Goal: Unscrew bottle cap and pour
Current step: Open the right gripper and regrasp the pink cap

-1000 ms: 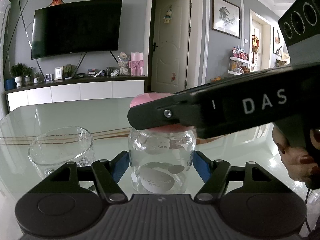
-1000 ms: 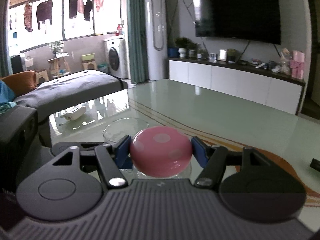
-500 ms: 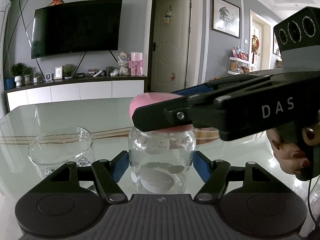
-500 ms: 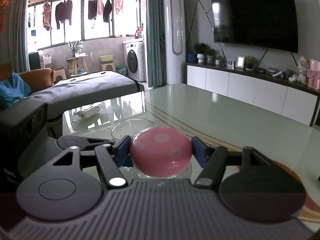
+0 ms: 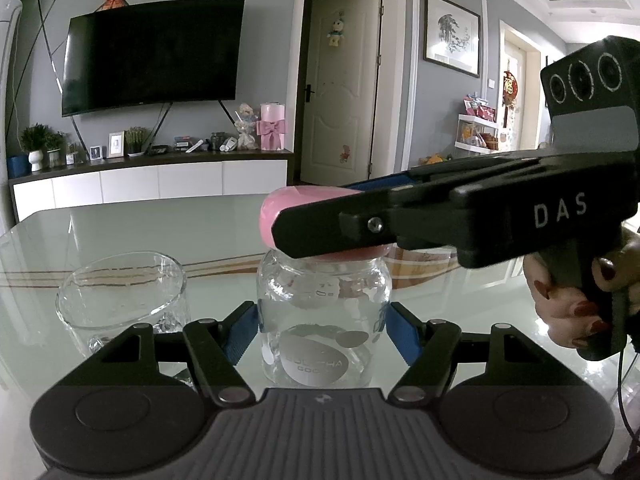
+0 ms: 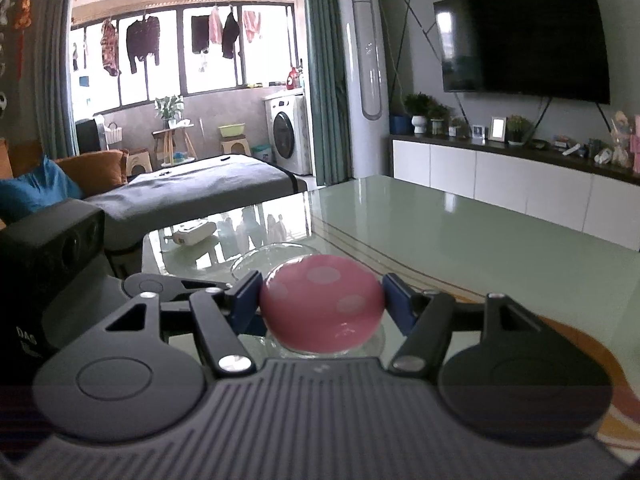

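Two grippers showing: left gripper (image 5: pixel 322 330) sitting at lower centre of left wrist view, right gripper (image 6: pixel 322 306) at lower centre of right wrist view. One clear bottle (image 5: pixel 324 320) standing mid-frame. One pink cap (image 6: pixel 322 304) sitting atop it. One empty glass (image 5: pixel 120 300) standing at lower left. One hand (image 5: pixel 576 300) showing at right edge.

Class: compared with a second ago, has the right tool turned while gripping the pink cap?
Yes. In the right wrist view the right tool holds the pink cap, while the television has slid rightward, so it has swung left.
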A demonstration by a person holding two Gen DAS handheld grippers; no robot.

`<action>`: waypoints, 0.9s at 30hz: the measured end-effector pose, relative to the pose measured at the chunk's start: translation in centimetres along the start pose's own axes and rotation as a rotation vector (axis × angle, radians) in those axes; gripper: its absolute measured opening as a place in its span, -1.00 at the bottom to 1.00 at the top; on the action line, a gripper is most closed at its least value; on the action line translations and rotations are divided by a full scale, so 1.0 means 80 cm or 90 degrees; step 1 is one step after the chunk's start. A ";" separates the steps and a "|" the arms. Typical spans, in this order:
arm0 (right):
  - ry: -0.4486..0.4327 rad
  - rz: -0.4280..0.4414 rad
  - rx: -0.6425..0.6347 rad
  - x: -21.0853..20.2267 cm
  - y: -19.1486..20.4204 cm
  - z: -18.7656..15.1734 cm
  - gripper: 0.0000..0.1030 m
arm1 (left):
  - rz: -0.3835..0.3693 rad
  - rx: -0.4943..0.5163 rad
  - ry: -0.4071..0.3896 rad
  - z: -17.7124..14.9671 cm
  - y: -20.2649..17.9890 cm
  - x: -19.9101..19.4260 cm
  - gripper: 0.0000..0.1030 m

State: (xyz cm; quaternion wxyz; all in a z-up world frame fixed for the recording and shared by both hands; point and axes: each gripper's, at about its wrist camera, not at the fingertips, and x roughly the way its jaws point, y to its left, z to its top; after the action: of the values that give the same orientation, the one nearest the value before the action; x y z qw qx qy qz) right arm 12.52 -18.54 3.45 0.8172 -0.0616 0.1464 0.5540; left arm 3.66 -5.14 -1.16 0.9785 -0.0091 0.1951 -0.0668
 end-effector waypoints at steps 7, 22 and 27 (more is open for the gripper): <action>0.003 -0.057 -0.017 -0.007 0.018 0.002 0.71 | 0.000 0.000 0.000 0.001 0.004 -0.002 0.42; 0.031 -0.311 0.107 0.018 0.077 0.017 0.68 | 0.000 0.007 -0.017 -0.001 0.002 -0.008 0.52; 0.052 -0.353 0.129 0.031 0.080 0.021 0.50 | 0.004 0.016 -0.021 -0.004 -0.005 -0.010 0.51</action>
State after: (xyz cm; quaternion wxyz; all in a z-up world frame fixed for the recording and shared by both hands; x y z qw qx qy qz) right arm 7.76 -13.47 4.66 0.9328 -0.0393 0.2115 0.2892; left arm 2.78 -5.44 -1.14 0.9818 0.0024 0.1779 -0.0661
